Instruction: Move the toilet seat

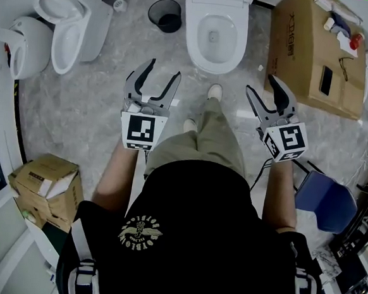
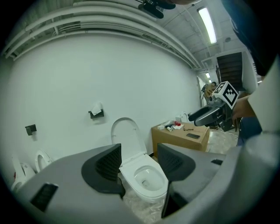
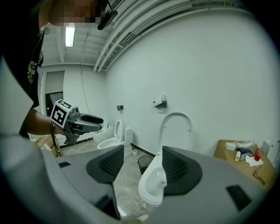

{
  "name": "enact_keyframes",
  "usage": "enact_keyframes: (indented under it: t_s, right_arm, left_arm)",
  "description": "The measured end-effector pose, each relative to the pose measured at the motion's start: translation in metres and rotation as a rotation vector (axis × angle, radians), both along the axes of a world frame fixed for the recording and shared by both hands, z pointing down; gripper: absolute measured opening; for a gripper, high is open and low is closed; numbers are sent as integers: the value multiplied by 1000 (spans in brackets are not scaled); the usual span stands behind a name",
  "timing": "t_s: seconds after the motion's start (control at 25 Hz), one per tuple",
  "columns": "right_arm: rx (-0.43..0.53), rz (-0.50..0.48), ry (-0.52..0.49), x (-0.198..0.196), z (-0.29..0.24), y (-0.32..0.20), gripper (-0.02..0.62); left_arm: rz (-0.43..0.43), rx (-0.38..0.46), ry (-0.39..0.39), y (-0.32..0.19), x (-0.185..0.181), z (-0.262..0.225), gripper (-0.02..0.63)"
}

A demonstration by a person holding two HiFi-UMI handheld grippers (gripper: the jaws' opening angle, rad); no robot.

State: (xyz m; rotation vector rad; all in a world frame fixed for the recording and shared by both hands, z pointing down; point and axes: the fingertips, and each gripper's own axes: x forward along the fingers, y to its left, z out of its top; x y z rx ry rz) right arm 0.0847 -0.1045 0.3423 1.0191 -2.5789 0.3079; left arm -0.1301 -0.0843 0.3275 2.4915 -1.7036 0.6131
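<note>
I held both grippers in the air above the floor (image 1: 78, 116), short of the toilet (image 1: 212, 31) and touching nothing. The left gripper (image 1: 164, 69) had its jaws spread wide and empty; its own view framed the bowl between them. The right gripper (image 1: 259, 82) was likewise parted, with nothing in it. The seat (image 1: 194, 39) lay down on the bowl, and the lid (image 2: 124, 135) stood upright against the wall. A bin (image 1: 166, 15) sat just left of the toilet and a box (image 1: 305, 57) to its right.
</note>
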Motion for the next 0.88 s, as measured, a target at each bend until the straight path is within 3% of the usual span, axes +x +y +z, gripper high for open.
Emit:
enact_keyframes:
  t_s: [0.32,0.88]
  right_arm:
    - [-61,-18,33,3,67,-25,264]
    - [-159,-72,127,-1,183,-58,264]
  left_arm:
    - [-27,-64,-35,-30,-11,64,271]
    - [-6,-189,-33,-60,0,175,270]
